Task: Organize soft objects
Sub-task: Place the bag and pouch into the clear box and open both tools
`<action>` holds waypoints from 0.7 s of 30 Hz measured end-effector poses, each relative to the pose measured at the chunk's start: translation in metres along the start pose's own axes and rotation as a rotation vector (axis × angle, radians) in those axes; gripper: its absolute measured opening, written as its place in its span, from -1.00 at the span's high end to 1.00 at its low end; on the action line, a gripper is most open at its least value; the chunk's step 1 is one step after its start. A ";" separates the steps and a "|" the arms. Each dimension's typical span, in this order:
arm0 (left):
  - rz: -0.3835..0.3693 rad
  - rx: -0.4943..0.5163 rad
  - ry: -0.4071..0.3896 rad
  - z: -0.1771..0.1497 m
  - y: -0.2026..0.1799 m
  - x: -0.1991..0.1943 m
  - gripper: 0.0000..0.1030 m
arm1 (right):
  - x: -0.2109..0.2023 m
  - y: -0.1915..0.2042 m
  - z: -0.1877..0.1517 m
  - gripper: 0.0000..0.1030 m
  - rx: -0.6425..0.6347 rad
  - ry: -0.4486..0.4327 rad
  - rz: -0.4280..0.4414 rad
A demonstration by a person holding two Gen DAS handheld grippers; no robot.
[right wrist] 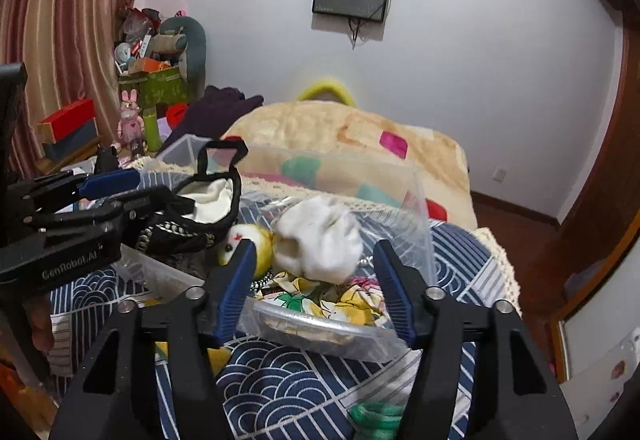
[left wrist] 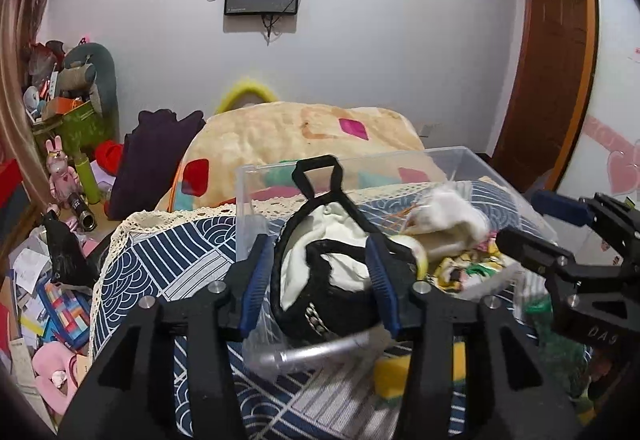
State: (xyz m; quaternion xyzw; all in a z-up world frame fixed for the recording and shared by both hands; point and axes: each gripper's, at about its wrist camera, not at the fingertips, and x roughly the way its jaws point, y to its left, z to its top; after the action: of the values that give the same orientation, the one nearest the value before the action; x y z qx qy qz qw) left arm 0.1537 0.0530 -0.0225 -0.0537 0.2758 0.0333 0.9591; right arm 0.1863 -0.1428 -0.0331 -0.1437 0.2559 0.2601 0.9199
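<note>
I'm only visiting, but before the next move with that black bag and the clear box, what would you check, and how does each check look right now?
1. Left gripper around the black bag: ok, the bag sits between its fingers.
2. Firm hold on the bag: cannot tell.
3. Right gripper free: ok, open, nothing pinched.
4. Clear box open on top: ok, no lid on it.
5. White sock settled in the box: cannot tell, blurred.
</note>
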 end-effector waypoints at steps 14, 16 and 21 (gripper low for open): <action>-0.042 0.045 -0.101 -0.009 -0.015 -0.065 -0.49 | -0.058 -0.011 0.001 -0.56 0.047 -0.146 -0.011; -0.055 0.046 -0.099 -0.015 -0.017 -0.069 -0.50 | -0.063 -0.013 -0.005 -0.62 0.059 -0.152 -0.011; -0.068 0.049 -0.067 -0.034 -0.021 -0.070 -0.61 | -0.063 -0.022 -0.024 -0.62 0.108 -0.124 0.008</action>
State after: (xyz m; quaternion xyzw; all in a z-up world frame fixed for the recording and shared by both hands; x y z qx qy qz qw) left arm 0.0784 0.0258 -0.0122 -0.0384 0.2422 -0.0041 0.9695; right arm 0.1427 -0.1963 -0.0154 -0.0762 0.2127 0.2582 0.9393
